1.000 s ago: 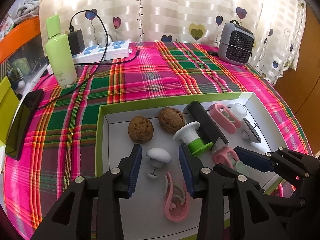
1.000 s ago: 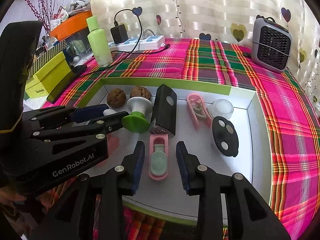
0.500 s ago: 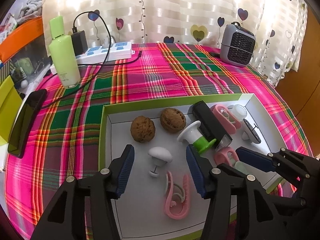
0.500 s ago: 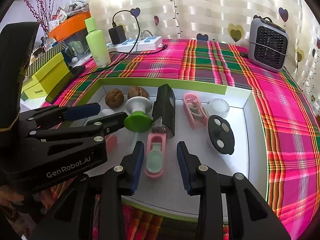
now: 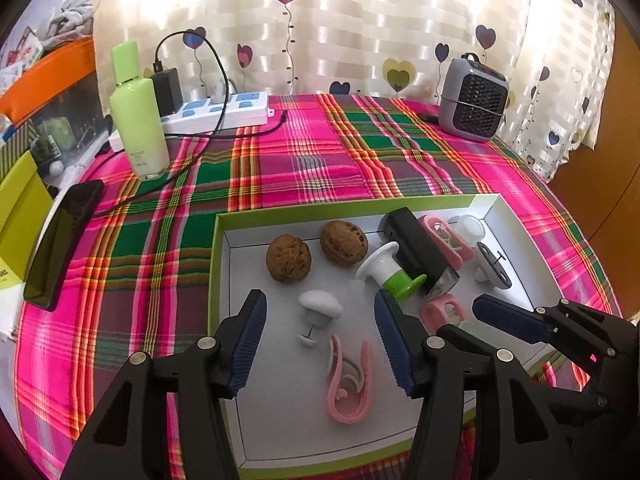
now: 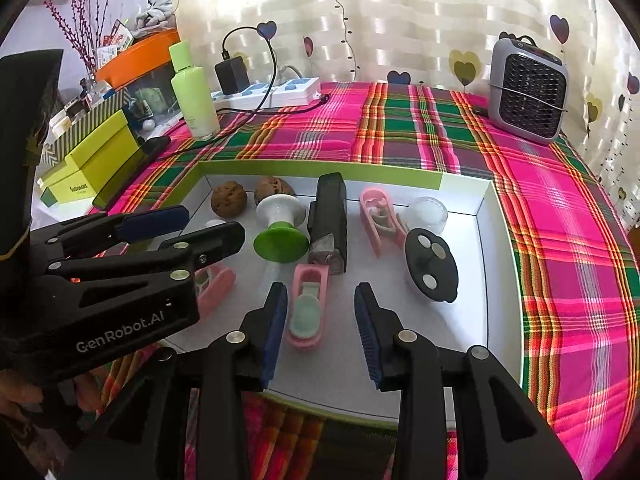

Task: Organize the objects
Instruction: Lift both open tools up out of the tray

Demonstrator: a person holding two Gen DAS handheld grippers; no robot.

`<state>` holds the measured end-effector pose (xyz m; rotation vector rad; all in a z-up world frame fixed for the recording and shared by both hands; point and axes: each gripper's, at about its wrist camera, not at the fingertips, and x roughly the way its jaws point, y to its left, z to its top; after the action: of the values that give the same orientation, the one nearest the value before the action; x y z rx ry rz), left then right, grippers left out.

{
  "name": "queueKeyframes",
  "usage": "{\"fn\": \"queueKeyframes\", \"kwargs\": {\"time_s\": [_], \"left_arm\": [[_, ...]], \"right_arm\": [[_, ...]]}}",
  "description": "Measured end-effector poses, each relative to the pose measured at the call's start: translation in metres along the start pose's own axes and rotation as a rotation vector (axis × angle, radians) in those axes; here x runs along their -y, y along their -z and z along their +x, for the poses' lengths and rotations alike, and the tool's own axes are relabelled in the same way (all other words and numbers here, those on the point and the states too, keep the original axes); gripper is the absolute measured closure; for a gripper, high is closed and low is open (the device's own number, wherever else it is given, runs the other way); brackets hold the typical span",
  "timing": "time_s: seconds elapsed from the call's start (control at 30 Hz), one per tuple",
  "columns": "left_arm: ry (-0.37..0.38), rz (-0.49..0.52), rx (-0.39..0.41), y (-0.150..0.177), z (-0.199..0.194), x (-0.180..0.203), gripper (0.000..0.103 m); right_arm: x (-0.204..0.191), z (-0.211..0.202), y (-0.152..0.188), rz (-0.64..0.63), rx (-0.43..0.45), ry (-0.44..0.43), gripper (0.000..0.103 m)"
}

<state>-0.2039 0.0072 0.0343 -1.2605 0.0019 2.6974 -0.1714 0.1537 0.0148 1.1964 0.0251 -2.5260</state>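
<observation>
The left gripper (image 5: pixel 320 340) is being held open over the green-rimmed tray (image 5: pixel 216 280), nothing pressed; its jaws have just been opening. The white mushroom-shaped knob (image 5: pixel 320 306) is lying on the tray floor between and just ahead of the pads, its stem pointing toward the camera, so this hand is judged nearer. The right gripper (image 6: pixel 320 332) is also being held open and empty, the pink clip (image 6: pixel 306 306) lying just left of its centre line, lengthwise. Another pink piece is being partly hidden behind the left gripper's body, possibly a similar clip.
</observation>
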Motion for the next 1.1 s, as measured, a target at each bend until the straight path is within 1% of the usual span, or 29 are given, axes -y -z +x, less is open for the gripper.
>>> {"fn": "queueKeyframes", "kwargs": {"time_s": [0.17, 0.23, 0.27, 0.3, 0.37, 0.53, 0.63, 1.1], "left_arm": [[-0.017, -0.01, 0.024, 0.005, -0.012, 0.001, 0.047], [-0.034, -0.014, 0.04, 0.008, -0.018, 0.0, 0.047], [-0.037, -0.012, 0.046, 0.009, -0.021, 0.001, 0.047], [-0.036, -0.012, 0.054, 0.01, -0.024, 0.002, 0.047], [-0.027, -0.02, 0.058, 0.012, -0.029, 0.002, 0.047], [-0.036, -0.038, 0.072, 0.019, -0.042, 0.001, 0.047], [-0.049, -0.032, 0.086, 0.023, -0.05, 0.003, 0.047], [-0.049, -0.046, 0.121, 0.045, -0.083, 0.009, 0.047]], "right_arm": [[0.0, -0.006, 0.002, 0.002, 0.006, 0.008, 0.066], [-0.001, -0.008, 0.002, 0.005, 0.011, 0.014, 0.056], [0.0, -0.011, 0.002, 0.008, 0.019, 0.011, 0.048], [-0.001, -0.014, 0.003, 0.009, 0.026, 0.008, 0.047], [-0.002, -0.019, 0.003, 0.005, 0.037, 0.008, 0.047], [-0.005, -0.027, 0.006, 0.003, 0.045, 0.021, 0.047], [-0.007, -0.034, 0.009, 0.0, 0.056, 0.029, 0.047], [-0.013, -0.065, 0.027, -0.008, 0.1, 0.06, 0.047]]}}
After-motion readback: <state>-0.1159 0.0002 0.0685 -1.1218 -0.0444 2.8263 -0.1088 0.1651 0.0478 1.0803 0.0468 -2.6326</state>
